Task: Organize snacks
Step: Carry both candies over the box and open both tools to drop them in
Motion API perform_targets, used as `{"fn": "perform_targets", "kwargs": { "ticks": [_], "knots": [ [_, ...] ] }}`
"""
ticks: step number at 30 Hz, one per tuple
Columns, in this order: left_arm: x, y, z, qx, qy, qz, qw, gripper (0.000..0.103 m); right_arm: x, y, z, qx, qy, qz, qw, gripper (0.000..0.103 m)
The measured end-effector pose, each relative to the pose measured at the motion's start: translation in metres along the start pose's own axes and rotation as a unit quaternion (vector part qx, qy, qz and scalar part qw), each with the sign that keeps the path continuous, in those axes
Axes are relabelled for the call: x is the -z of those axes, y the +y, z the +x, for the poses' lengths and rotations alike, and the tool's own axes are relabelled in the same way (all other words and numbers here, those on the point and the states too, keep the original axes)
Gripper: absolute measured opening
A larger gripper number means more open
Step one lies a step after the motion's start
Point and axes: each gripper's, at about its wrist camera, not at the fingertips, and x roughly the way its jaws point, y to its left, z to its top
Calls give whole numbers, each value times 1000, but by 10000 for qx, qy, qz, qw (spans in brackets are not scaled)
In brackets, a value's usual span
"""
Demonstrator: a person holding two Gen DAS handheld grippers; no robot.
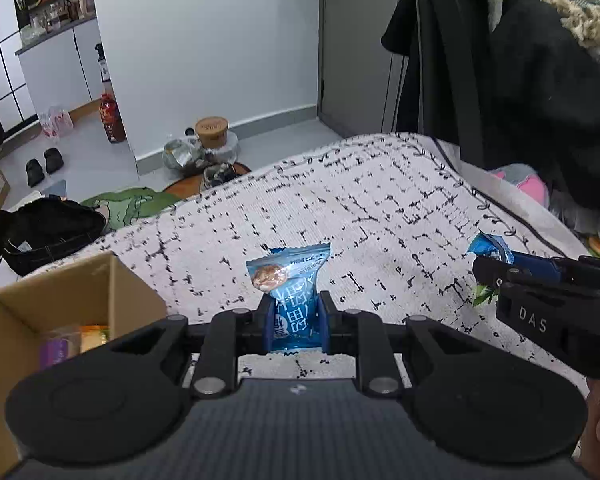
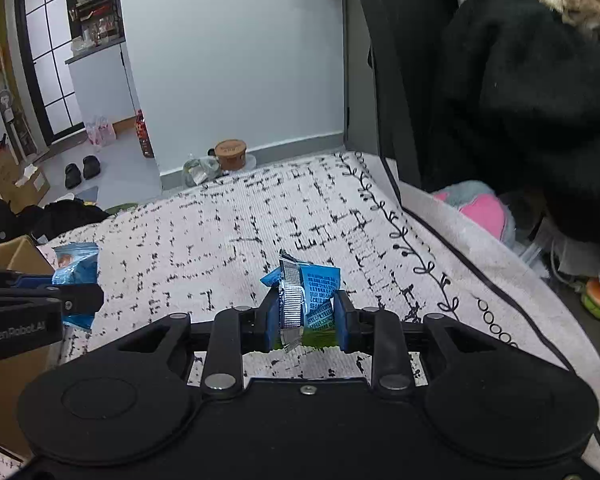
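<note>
Clamped between the blue pads of the left hand-held gripper [image 1: 293, 320] is a blue snack packet [image 1: 288, 280] with a picture of a nut-coloured treat on its front; it stands upright, held clear of the bed cover [image 1: 380, 200], a white spread with a black dashed pattern. Just to the left of this hand-held gripper sits an open cardboard box [image 1: 60, 300], and inside it lie a purple wrapper [image 1: 58, 350] and an orange-yellow packet [image 1: 94, 334].

On the right wrist view, the right hand-held gripper [image 2: 306, 316] pinches a second blue snack packet [image 2: 310, 292], seen from its back, with a silver crimped seam running down it and a green strip at its lower edge. This packet too is held above the bed cover.

Both hand-held grippers are near each other, side by side over the near part of the bed, each showing at the edge of the other's view. Beyond the bed, on the grey floor [image 2: 116, 176] by the wall, stand a round tub with a brown lid [image 2: 230, 154], a dark red bottle [image 1: 112, 120] and a pair of black slippers [image 2: 82, 170]. Black coats [image 2: 520, 100] hang at the right.
</note>
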Motion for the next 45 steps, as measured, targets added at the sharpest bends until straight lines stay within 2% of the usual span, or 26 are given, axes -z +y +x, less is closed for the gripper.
{"fn": "perform_targets", "kwargs": {
  "ticks": [12, 18, 28, 45],
  "knots": [
    [-10, 28, -52, -33, -609, -157, 9980, 21, -12, 32, -33, 19, -288, -121, 9995, 27],
    [-6, 41, -67, 24, -694, -251, 9973, 21, -15, 50, -43, -48, -383, -155, 9991, 27],
    [2, 72, -91, -103, -935, -566, 9940, 21, -16, 85, -58, -254, -573, -355, 9974, 27],
    [33, 131, -109, -306, -773, -1152, 9899, 21, -11, 146, -70, -682, -622, -735, 9930, 27]
  ]
}}
